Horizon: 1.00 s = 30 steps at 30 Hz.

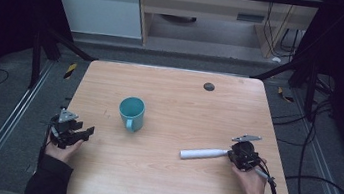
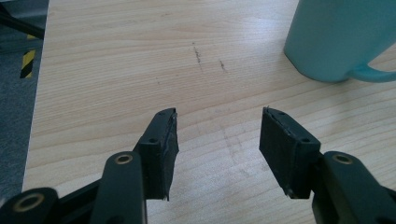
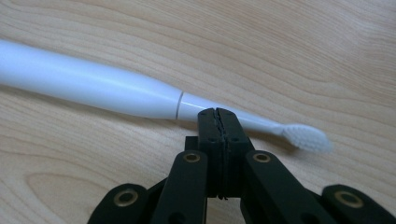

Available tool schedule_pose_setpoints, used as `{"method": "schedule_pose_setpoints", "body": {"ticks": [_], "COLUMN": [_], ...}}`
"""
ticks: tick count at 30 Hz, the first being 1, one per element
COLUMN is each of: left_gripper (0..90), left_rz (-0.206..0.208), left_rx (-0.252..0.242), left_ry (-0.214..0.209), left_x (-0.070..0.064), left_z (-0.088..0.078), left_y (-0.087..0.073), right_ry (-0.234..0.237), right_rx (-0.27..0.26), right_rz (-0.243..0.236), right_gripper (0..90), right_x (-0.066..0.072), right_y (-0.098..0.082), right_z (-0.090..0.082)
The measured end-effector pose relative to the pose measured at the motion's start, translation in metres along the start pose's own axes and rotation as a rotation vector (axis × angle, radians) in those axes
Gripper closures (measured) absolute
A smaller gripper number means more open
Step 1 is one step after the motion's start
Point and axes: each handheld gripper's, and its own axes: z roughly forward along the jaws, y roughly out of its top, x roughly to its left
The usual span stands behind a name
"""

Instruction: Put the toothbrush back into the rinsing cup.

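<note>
Nearest the camera in the high view, two dark-sleeved forearms come in from the bottom edge, each hand holding a black two-jaw tool over the light wood-grain counter [image 1: 159, 176]. At the near left, the left hand-held gripper [image 1: 85, 131] hovers by the counter's left edge with its jaws spread wide and nothing between them; its own view shows bare wood in the gap and the teal ceramic mug [image 2: 338, 39] off to the far right. From above, that mug [image 1: 131, 113] stands upright a little left of the counter's middle, its handle turned toward the near side. At the near right, the right hand-held gripper [image 1: 229, 155] has its jaws pressed together; in its own view they meet right at the thin neck of the white electric toothbrush [image 3: 140, 93], though whether they pinch the neck or sit just in front of it cannot be told. The toothbrush [image 1: 203, 154] lies flat on the counter, thick handle pointing left, bristle head toward the right hand. A small dark round cap [image 1: 208, 86] sits in the counter's far right part.
</note>
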Motion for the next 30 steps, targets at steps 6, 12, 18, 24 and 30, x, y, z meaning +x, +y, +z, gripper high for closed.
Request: {"method": "schedule_pose_setpoints", "body": {"ticks": [6, 12, 18, 24, 30], "left_gripper": [46.7, 46.8, 46.8, 46.9, 47.0], "left_rz": [0.003, 0.001, 0.001, 0.001, 0.0], "left_rx": [0.004, 0.003, 0.005, 0.003, 0.006], "left_ry": [-0.001, 0.0, 0.0, -0.001, 0.001], "left_x": [0.0, 0.0, 0.0, 0.0, 0.0], "left_z": [0.0, 0.0, 0.001, 0.001, 0.001], "left_y": [0.0, 0.0, 0.0, 0.0, -0.001], "right_ry": [0.004, 0.013, 0.015, 0.011, 0.021], "right_rx": [-0.008, -0.015, -0.018, -0.019, -0.027], "right_rz": [0.006, 0.004, 0.001, -0.005, -0.009], "right_gripper": [89.5, 89.5, 89.5, 89.6, 89.7], "right_x": [-0.002, -0.001, 0.0, 0.001, 0.003], "right_y": [0.005, 0.013, 0.02, 0.026, 0.032], "right_z": [0.004, 0.009, 0.014, 0.019, 0.024]}}
